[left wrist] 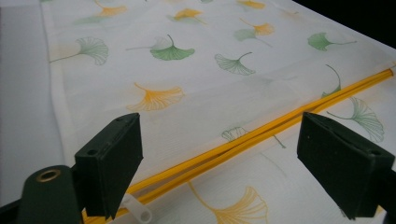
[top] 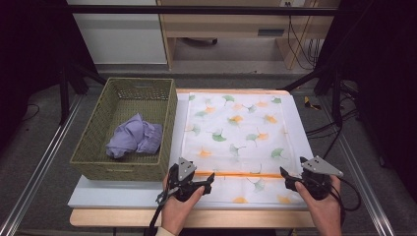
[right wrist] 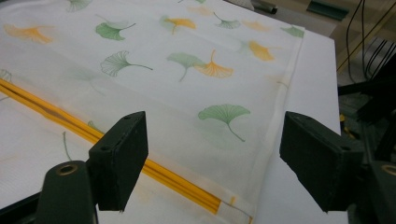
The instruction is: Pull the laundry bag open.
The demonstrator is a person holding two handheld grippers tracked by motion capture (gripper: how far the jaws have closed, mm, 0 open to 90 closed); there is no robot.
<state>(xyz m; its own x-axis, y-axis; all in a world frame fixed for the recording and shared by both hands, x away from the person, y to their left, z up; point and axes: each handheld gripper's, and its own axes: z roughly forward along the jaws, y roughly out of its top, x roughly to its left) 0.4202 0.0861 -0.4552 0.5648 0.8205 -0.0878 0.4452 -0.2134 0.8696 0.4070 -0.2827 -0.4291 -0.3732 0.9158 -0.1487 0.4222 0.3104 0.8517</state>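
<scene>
We hold the left gripper [top: 209,180] and right gripper [top: 285,175] released over the laundry bag [top: 235,129] near the worktop's front edge. Next, we should pinch the orange zipper [left wrist: 261,134] ends squarely.

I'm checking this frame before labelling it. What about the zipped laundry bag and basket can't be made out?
- Laundry bag: contents, behind its printed fabric, all views.
- Zipper: its pull, partly behind the left gripper, left gripper view.
- Basket: what lies under the purple cloth, high view.

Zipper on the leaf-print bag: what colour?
Orange-yellow zipper, running across the white bag; clearest in the left gripper view.
</scene>
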